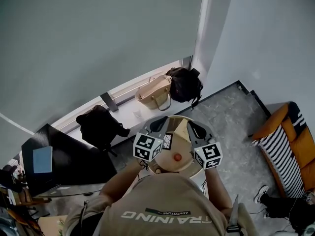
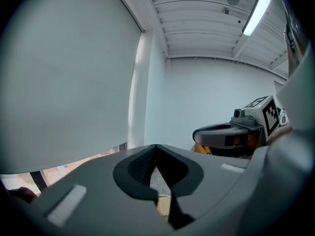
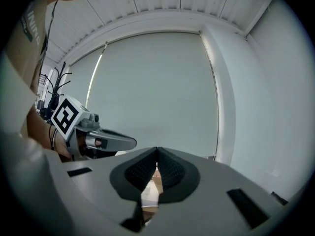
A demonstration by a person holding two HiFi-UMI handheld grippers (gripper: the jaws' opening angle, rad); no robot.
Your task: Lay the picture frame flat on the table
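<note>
In the head view a small round wooden table (image 1: 183, 163) stands right in front of me. On it a small dark-edged picture frame (image 1: 168, 141) shows between my two grippers; whether it stands upright or lies flat I cannot tell. A small orange-red object (image 1: 177, 157) sits near it. My left gripper (image 1: 160, 124) and right gripper (image 1: 195, 128) hover side by side above the table, both shut and holding nothing. In the left gripper view the jaws (image 2: 156, 147) meet against the wall, and so do those in the right gripper view (image 3: 157, 152).
A beige handbag (image 1: 154, 93) and a black bag (image 1: 185, 85) rest on the low ledge by the window blind. A dark garment (image 1: 100, 125) lies left of the table, next to a black desk (image 1: 64, 159). An orange striped sofa (image 1: 290, 144) stands at the right.
</note>
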